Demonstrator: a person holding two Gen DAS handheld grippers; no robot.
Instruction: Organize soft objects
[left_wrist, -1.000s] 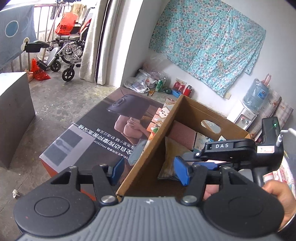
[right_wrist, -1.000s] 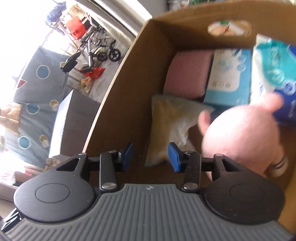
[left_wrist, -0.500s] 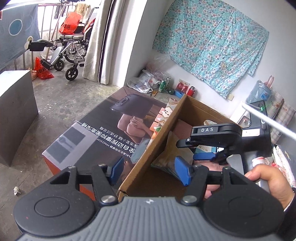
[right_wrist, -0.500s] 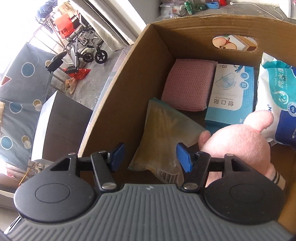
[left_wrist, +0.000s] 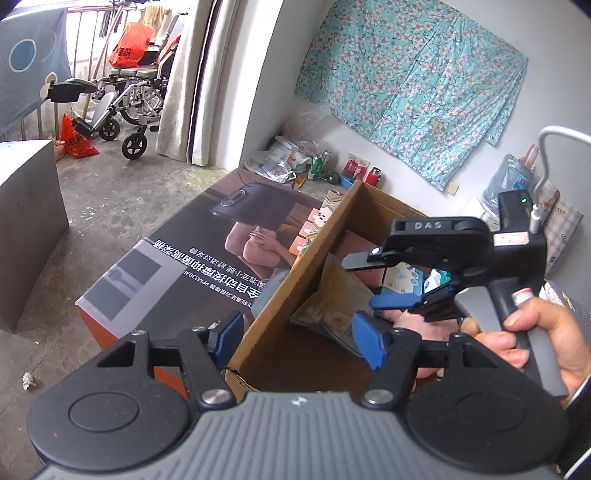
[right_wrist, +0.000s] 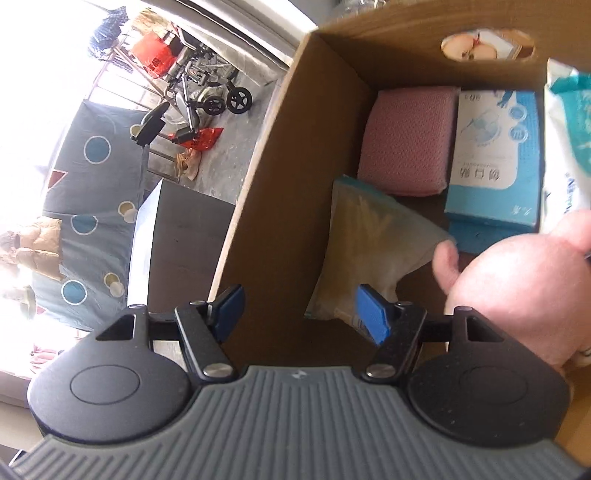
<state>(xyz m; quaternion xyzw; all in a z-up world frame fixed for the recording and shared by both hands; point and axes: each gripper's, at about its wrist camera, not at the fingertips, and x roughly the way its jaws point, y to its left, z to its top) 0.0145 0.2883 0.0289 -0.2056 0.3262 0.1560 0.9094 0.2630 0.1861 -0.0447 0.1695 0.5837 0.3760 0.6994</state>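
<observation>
While both tongs hang over the near edge of the cardboard box (right_wrist: 280, 155), the left tongs (left_wrist: 297, 338) straddle its side wall, spread and pinching nothing, having just widened. The right tongs (right_wrist: 299, 314) have also just been opening and hold nothing. Just beyond lies a yellowish packet (right_wrist: 364, 251), a pink plush toy (right_wrist: 524, 284) beside it. Farther back sit a pink sponge (right_wrist: 408, 140) and blue carton (right_wrist: 495, 158).

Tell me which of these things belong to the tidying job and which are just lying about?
Part of the job:
cardboard box
pink sponge
pink plush toy
yellowish bag
blue packet

Just lying about:
wheelchair
floral cloth
water bottle
printed carton
</observation>
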